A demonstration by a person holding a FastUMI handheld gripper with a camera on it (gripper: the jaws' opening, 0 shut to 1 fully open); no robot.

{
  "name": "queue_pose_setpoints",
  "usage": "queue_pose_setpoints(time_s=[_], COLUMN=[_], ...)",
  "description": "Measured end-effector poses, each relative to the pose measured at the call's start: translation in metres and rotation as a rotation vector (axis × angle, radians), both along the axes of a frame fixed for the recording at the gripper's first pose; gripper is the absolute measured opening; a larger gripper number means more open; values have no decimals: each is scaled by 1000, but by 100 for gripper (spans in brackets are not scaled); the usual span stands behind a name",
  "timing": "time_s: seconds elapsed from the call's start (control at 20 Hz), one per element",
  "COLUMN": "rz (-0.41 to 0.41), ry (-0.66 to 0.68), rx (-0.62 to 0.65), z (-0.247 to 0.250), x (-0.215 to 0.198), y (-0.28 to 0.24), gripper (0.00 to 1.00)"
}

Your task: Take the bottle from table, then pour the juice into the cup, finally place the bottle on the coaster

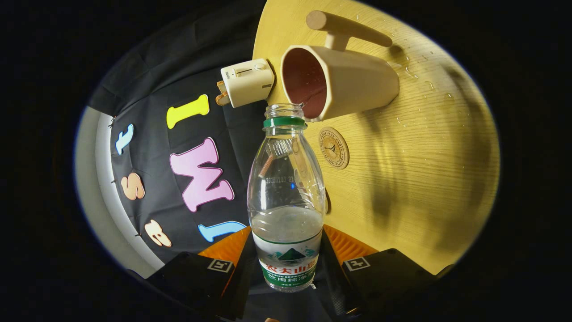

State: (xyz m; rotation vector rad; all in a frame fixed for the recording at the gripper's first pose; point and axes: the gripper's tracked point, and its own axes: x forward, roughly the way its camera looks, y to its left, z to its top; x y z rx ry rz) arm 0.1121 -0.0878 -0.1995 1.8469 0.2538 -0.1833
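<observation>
My gripper (287, 256) is shut on a clear plastic bottle (286, 197), both orange fingers (228, 248) pressing its labelled lower body. The bottle has no cap, wears a green neck ring, and holds clear liquid in its lower part. The whole view is rolled, so the wooden table (424, 179) stands on edge beside the bottle. The bottle's open mouth sits just at the rim of a cream cup (348, 82) with a dark red inside and a long wooden handle. A round cork coaster (334, 147) lies on the table just beside the bottle's shoulder, below the cup.
A small cream toaster-shaped box (247, 82) stands at the table's edge next to the cup. Water drops (413, 71) dot the wood beyond the cup. Dark shadows cross the table's far part.
</observation>
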Motion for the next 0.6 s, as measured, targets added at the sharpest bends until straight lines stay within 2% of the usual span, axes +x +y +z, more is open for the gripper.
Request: queue_pose_setpoints(time_s=[0.6], rz=[-11], ry=[-2], rx=[65], z=[8], x=[2], y=[-4], gripper=[75])
